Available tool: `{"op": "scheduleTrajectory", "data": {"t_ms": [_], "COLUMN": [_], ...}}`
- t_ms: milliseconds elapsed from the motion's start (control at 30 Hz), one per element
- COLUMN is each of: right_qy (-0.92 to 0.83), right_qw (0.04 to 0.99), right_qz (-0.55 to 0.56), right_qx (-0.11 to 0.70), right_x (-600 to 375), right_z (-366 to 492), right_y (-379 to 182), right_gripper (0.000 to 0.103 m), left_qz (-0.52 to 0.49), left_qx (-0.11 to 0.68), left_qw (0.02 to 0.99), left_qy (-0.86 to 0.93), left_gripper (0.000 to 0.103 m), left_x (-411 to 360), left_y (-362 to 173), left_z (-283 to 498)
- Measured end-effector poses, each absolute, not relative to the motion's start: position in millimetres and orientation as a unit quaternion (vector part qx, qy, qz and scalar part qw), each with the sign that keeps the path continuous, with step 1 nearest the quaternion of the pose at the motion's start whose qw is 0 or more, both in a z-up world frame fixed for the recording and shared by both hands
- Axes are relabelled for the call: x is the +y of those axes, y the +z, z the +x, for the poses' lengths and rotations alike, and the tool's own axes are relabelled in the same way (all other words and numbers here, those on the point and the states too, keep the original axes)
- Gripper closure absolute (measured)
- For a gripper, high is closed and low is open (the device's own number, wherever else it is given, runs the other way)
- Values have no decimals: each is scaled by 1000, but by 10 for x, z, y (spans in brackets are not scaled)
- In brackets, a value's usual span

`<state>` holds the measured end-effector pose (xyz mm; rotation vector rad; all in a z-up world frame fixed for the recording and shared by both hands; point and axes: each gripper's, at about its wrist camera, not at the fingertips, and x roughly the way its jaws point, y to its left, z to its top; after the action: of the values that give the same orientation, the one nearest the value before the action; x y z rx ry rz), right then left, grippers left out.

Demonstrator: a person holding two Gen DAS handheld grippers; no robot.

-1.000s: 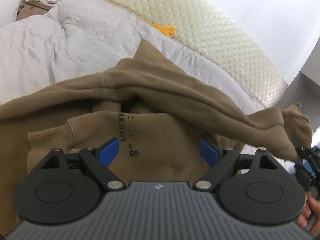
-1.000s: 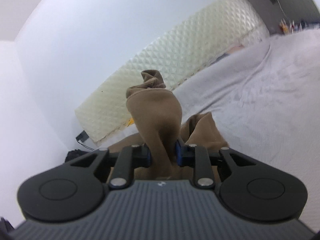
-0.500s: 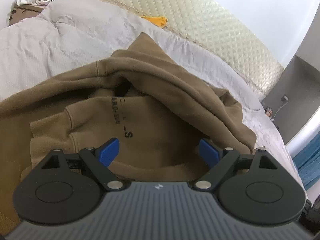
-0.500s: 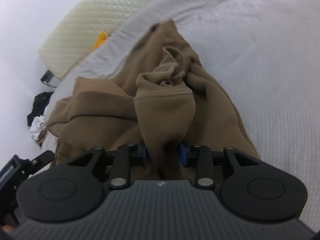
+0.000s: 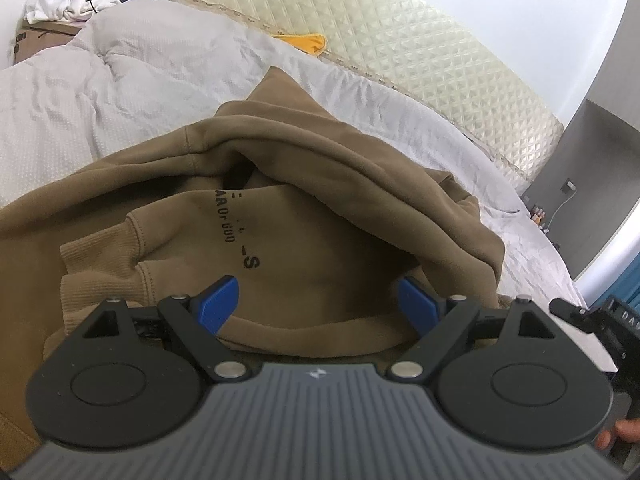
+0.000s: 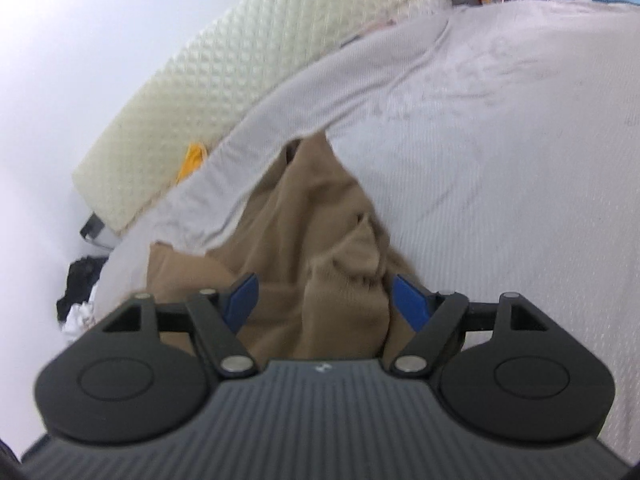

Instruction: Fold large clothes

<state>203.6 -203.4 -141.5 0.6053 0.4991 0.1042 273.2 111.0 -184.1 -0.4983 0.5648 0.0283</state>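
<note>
Bed [image 5: 140, 80] under my grippers: pale grey textured cover, rumpled at far left w/ deep creases, smoother toward right side [image 6: 520, 140]. Cream quilted headboard [image 5: 420, 52] runs along far edge, against white wall. Lying directly on cover: brown hoodie [image 5: 320, 200], spread wide, one part folded over the body, black lettering showing on chest; ribbed cuff [image 6: 348, 300] bunched on top at my right side. A fold of grey cover overlaps hoodie's far edge in right view. Yellow item [image 5: 308, 42] sits at seam btwn cover & headboard; can't tell what it is.
</note>
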Motion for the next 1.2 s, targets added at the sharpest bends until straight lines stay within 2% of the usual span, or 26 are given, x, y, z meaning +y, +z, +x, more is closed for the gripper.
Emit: {"op": "scheduleTrajectory", "data": {"t_ms": [200,233,300,367,400,467,567,667,800,933,1067,1200], "right_qy": [75,74,58,53,57,58,65,84,119,165,219,270], "right_qw": [915,915,922,921,916,907,912,922,951,962,958,951], "right_qz": [287,277,238,216,221,227,226,224,181,145,107,23], "right_qx": [275,283,301,318,331,349,336,304,222,162,152,151], "right_x": [-2019,-1957,-1862,-1805,-1793,-1763,-1734,-1711,-1643,-1565,-1460,-1176], "right_z": [2259,2306,2351,2381,2391,2384,2257,2114,1866,1650,1456,1240], "right_y": [-1509,-1548,-1602,-1689,-1743,-1827,-1762,-1608,-1317,-1114,-1064,-1101], "right_gripper": [28,33,58,71,74,76,81,82,83,83,83,83], "left_qz": [-236,-235,-230,-227,-227,-227,-235,-237,-253,-272,-290,-320], "left_qx": [275,276,280,284,284,283,282,279,272,262,246,237], "left_qw": [932,932,932,932,931,932,930,930,928,926,925,917], "left_qy": [14,15,17,18,17,17,13,16,18,16,8,5], "left_gripper": [13,13,14,14,14,15,22,31,43,45,44,44], "left_x": [1087,1081,1066,1059,1058,1053,1053,1065,1137,1216,1317,1502], "left_y": [-1846,-1850,-1858,-1874,-1881,-1885,-1895,-1895,-1885,-1840,-1738,-1631], "left_z": [2746,2752,2771,2787,2789,2798,2806,2806,2798,2786,2704,2595]}}
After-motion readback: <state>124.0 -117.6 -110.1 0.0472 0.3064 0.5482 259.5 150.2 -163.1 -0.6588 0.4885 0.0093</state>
